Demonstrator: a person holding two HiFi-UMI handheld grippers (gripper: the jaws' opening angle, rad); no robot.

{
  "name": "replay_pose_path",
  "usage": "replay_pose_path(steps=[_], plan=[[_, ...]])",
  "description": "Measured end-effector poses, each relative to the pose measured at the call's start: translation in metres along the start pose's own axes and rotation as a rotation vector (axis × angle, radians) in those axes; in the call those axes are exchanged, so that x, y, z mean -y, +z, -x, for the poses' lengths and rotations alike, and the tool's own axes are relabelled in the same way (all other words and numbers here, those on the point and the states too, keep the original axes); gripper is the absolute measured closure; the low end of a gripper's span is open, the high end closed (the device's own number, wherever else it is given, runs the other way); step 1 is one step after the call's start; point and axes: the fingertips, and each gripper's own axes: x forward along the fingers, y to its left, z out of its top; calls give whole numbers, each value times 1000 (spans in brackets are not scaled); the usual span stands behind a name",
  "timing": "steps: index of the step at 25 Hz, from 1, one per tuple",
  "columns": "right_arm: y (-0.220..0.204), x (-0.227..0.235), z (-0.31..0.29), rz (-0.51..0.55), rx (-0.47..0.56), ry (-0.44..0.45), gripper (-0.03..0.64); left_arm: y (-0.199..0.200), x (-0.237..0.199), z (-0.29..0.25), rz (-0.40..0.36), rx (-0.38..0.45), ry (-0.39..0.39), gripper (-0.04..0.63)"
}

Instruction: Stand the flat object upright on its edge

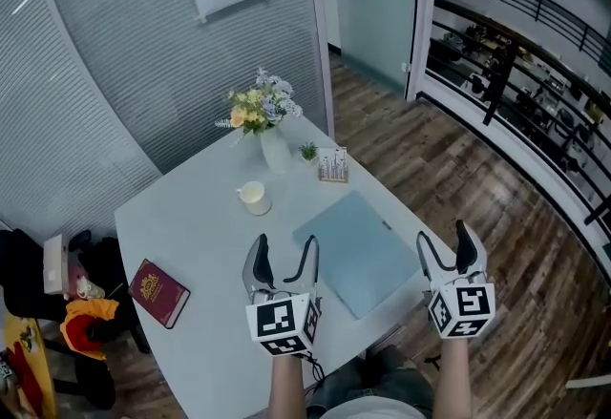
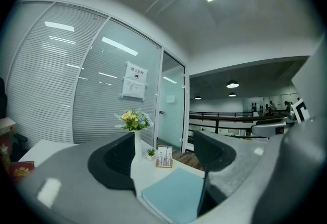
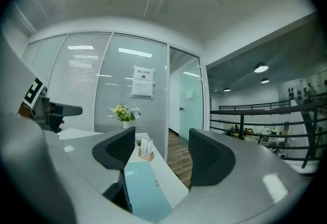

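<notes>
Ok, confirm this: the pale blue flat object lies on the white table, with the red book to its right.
Wrong side: the head view shows the red book left of the pale blue flat object, both on the white table.

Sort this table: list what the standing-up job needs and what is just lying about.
For the job: flat light-blue rectangular pad; left gripper and right gripper, both open.
Lying about: dark red book; white cup; white vase of flowers; small potted plant; wooden card holder.
</notes>
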Motion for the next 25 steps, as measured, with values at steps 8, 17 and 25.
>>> replay_pose_path(steps=[8, 17, 25], plan=[[-12, -7, -30, -8, -47, 48, 268, -17, -10, -11, 38, -49, 33, 247], [-15, -11, -91, 11, -93, 170, 268, -33, -20, -32, 107, -89, 127, 247], [-29, -18, -141, 45, -153, 308, 264, -51, -30, -52, 177, -122, 232, 247]])
